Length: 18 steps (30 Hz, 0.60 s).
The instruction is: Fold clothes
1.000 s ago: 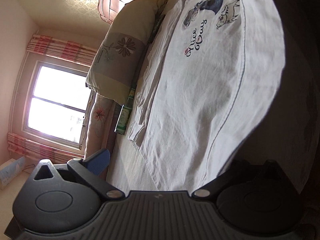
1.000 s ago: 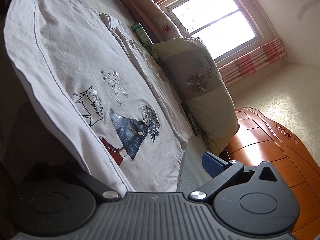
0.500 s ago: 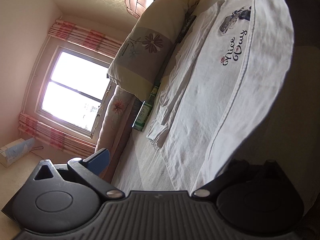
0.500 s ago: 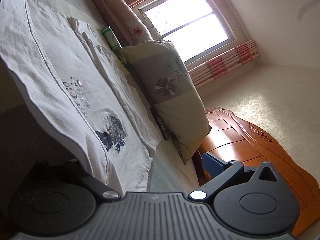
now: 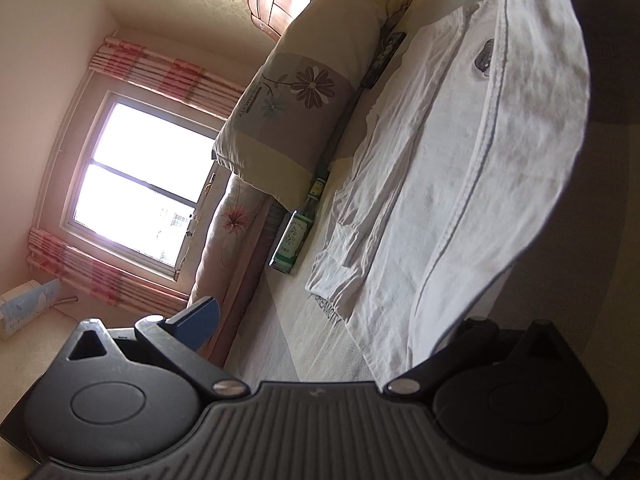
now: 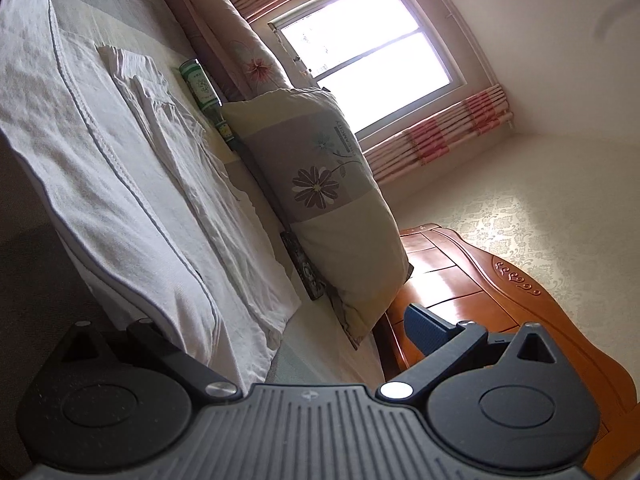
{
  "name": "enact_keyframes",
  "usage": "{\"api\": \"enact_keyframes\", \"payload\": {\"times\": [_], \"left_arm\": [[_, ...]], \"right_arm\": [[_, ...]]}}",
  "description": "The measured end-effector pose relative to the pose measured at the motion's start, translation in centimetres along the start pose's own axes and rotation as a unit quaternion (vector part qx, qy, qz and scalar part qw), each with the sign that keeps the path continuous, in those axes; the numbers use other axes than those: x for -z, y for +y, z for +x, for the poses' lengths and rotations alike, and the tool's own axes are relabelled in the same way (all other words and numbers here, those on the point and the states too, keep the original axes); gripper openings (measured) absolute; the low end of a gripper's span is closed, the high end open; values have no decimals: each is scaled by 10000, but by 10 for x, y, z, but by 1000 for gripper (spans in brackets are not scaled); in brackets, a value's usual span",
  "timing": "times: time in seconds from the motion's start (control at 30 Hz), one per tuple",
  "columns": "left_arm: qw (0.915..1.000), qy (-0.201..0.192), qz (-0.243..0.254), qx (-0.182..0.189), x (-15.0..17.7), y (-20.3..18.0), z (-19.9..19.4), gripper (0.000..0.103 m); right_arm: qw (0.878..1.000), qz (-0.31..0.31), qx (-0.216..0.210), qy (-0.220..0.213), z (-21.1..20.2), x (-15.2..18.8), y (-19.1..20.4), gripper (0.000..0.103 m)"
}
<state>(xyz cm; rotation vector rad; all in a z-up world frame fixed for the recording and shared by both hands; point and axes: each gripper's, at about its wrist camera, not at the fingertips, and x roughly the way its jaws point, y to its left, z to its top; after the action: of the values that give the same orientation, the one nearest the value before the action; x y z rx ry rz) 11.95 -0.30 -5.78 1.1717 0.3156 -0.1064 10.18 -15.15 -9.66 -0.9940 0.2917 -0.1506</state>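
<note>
Overall: white shirt (image 5: 460, 184) lies spread on the bed (image 5: 280, 328). Its near hem is raised and curls back over the body of the shirt.
Window (image 5: 140, 184): far left in the left wrist view, very bright, with pink striped curtains on either side.
Pillow (image 5: 296, 120): flower print, with "DREAMCITY" in small capitals along the seam band. The same word reads on it in the right wrist view (image 6: 320, 184).
Bottle (image 5: 298, 232): green glass, lying on its side between pillow and shirt. The white label carries characters too small to read.
Bed writing: "DREAMCITY" printed on the sheet just below the shirt's cuff (image 5: 340, 252).
Shirt print: only a dark scrap shows beside the raised hem; no lettering is readable.
Left tongs (image 5: 338, 320): spread wide. The blue finger (image 5: 200, 318) stands free, and the other sits in shadow under the lifted cloth; no pinch can be seen.
Right tongs (image 6: 280, 324): also wide. The blue finger (image 6: 428, 332) is clear of the cloth near the wooden headboard (image 6: 500, 292), and the other is dark beneath the hem.
Change, print: a second ago "Nice Day" and the cat-and-figure picture lay open; now the fold covers nearly all of it.
Change, hem: carried further over the shirt, toward the pillow.
Change, views: both cameras have swung up, so window and wall fill more of each view.
</note>
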Motion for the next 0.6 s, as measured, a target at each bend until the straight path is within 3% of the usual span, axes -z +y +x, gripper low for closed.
{"api": "enact_keyframes", "payload": {"times": [0.6], "left_arm": [[9994,61,-29,341,-27,31,115,103]], "right_arm": [[9993,-34,-332,141,113,-27,-13,103]]}}
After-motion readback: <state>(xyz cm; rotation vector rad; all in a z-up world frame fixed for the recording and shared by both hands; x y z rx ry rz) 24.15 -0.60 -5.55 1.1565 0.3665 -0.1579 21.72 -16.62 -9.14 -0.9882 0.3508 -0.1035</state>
